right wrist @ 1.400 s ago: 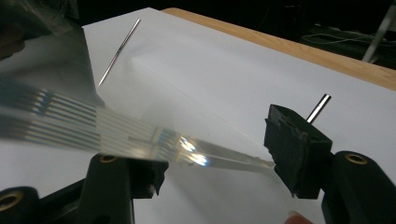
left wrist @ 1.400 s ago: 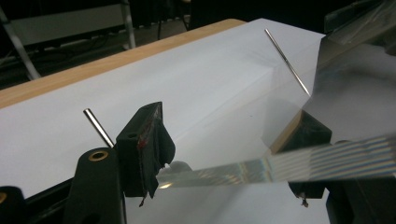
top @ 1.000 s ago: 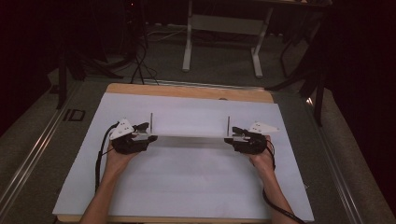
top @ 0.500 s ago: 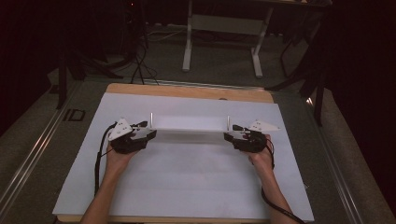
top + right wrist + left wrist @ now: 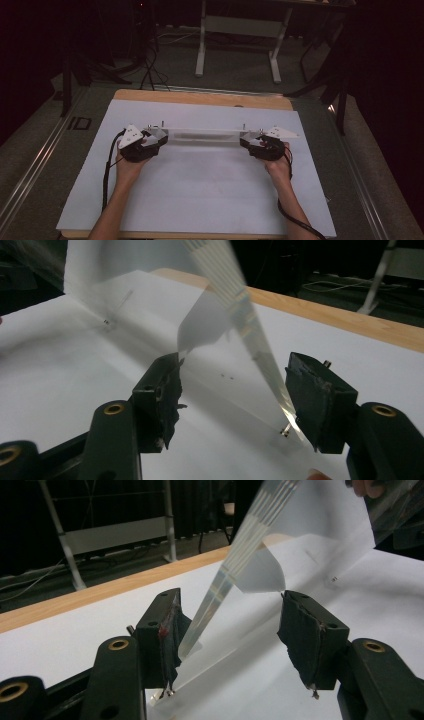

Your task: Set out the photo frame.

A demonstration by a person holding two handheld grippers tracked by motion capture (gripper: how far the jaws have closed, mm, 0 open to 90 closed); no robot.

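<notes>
The clear film with its ribbed strip spans the middle of the table, stretched between the left gripper and the right gripper. The left fingers have just been closing a little, with the strip between them. It leans on one finger, and the gap to the other is still wide, so we read them as released. This looks to us like the start of a pinch. In the right gripper view the fingers also stand wide, the strip lying beside one. The white sheet is bare around it. The trailing cable and the metal frame beyond are well apart, and nothing blocks us.
</notes>
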